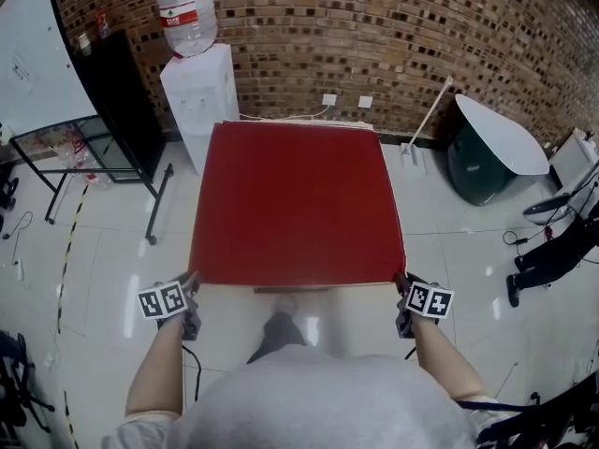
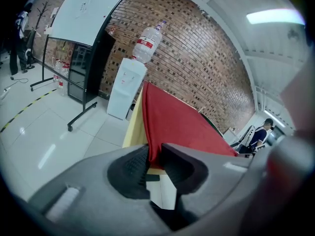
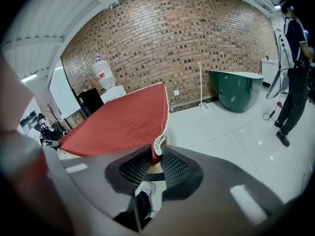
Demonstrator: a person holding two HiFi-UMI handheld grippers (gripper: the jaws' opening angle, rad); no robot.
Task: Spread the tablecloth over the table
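Note:
A red tablecloth (image 1: 298,199) lies flat over the square table, whose pale edge (image 2: 132,127) shows under it. My left gripper (image 1: 190,288) is at the cloth's near left corner (image 2: 153,154). That corner hangs between the jaws, which stand slightly apart. My right gripper (image 1: 402,290) is at the near right corner, and the white-hemmed tip of the cloth (image 3: 156,149) sits loosely between its parted pads. In the right gripper view the cloth (image 3: 123,122) stretches away toward the brick wall.
A white water dispenser (image 1: 198,96) stands just behind the table's far left corner. A black rolling whiteboard stand (image 1: 112,110) is to the left. A green tub (image 1: 487,157) and a person (image 3: 294,68) are to the right. Glossy white floor surrounds the table.

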